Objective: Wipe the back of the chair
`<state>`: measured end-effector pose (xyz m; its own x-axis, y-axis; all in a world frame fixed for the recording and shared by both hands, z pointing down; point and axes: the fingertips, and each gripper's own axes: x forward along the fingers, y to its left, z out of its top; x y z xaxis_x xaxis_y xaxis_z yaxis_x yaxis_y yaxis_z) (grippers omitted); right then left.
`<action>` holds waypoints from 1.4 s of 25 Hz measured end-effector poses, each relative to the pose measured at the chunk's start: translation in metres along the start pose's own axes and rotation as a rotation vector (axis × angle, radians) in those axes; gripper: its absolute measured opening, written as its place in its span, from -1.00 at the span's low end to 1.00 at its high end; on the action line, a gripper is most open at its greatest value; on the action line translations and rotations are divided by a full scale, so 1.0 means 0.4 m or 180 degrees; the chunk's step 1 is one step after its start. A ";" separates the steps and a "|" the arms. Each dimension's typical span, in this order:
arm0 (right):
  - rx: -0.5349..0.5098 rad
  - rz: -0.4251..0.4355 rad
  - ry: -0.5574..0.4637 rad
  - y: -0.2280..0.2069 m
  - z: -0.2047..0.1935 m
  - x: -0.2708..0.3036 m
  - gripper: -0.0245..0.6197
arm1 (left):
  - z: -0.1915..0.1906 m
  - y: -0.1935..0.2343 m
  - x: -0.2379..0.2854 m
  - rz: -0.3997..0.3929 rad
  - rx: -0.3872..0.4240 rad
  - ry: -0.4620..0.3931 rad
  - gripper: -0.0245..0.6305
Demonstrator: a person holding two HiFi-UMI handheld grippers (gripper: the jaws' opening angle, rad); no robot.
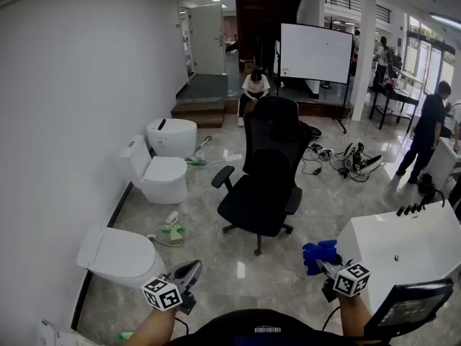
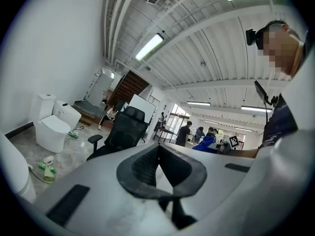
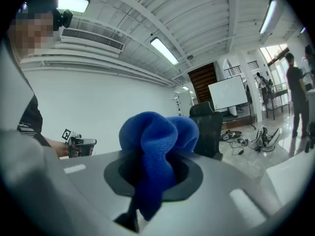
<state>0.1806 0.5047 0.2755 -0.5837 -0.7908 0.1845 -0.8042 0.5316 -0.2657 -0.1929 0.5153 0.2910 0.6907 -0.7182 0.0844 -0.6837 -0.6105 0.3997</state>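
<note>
1. Holding stock, right: your right gripper (image 1: 323, 264) is clamped on a bunched blue cloth (image 3: 156, 139), carried close to your body.
2. Left gripper (image 1: 189, 272): jaws pressed together, nothing between them.
3. Black office chair (image 1: 265, 193): stands on the floor (image 1: 238, 265), well apart from both grippers. Its tall back (image 1: 276, 132) is upright, and the seat appears turned towards you.
4. Method, as judged: walk in first. Lay a broad fold of cloth flat on the back, then stroke from the top edge downward in overlapping passes.
5. Caution: the chair likely rolls and swivels, so brace an armrest (image 1: 222, 176) with your left gripper.
</note>
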 end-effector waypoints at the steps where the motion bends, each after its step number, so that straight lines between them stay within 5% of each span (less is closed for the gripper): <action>1: 0.0001 0.0002 -0.0003 -0.013 0.000 -0.009 -0.72 | -0.005 -0.011 0.012 0.0001 -0.0002 -0.0001 -0.91; 11: -0.0082 0.0173 0.0026 -0.162 0.037 -0.065 -0.72 | -0.054 -0.137 0.145 0.0089 -0.0038 0.0023 -0.91; 18: -0.0047 0.0238 0.0056 -0.228 0.042 0.003 -0.72 | -0.050 -0.104 0.205 0.0150 -0.0045 0.0079 -0.91; 25: -0.0082 0.0172 0.0096 -0.245 0.077 0.167 -0.72 | 0.018 0.059 0.279 0.0063 -0.0091 0.0067 -0.91; 35: -0.0120 -0.0296 0.0026 -0.264 0.187 0.517 -0.72 | 0.160 0.423 0.440 -0.0393 -0.0064 0.0268 -0.91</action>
<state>0.1533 0.2624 0.2710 -0.5072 -0.8347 0.2146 -0.8585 0.4673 -0.2113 -0.2020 0.2644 0.3152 0.7872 -0.6069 0.1093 -0.5880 -0.6852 0.4299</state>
